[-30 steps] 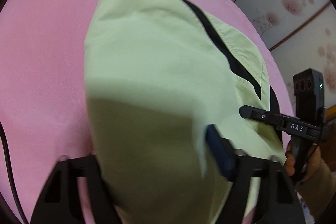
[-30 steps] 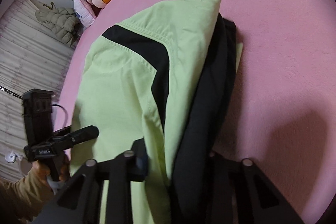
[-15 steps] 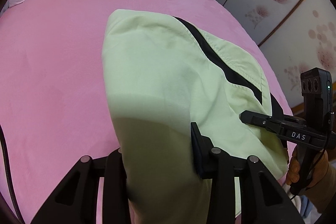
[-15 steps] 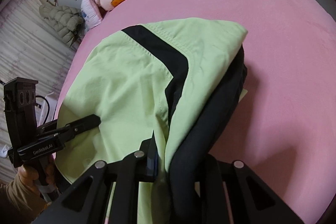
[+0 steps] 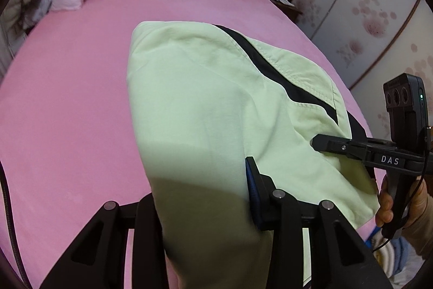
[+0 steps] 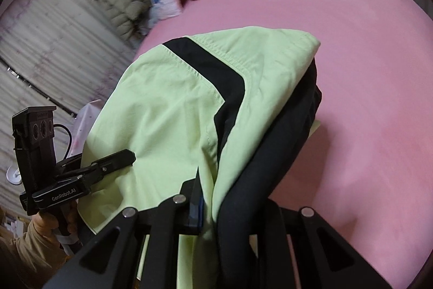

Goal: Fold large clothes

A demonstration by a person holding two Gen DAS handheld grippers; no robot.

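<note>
Lime-green jacket (image 5: 205, 104) with black stripe now hangs lifted off the pink bed sheet (image 5: 67, 99), bunched toward 6 o'clock; earlier it lay lower. Left gripper (image 5: 200, 207) and right gripper (image 6: 232, 207), 2 in all, each pinch its near hem. Fold-over likely next. No containers visible.

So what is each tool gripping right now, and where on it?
Both hold the light-green garment by its near edge: the left tool pinches the plain green side, the right tool the side with the black lining.
</note>
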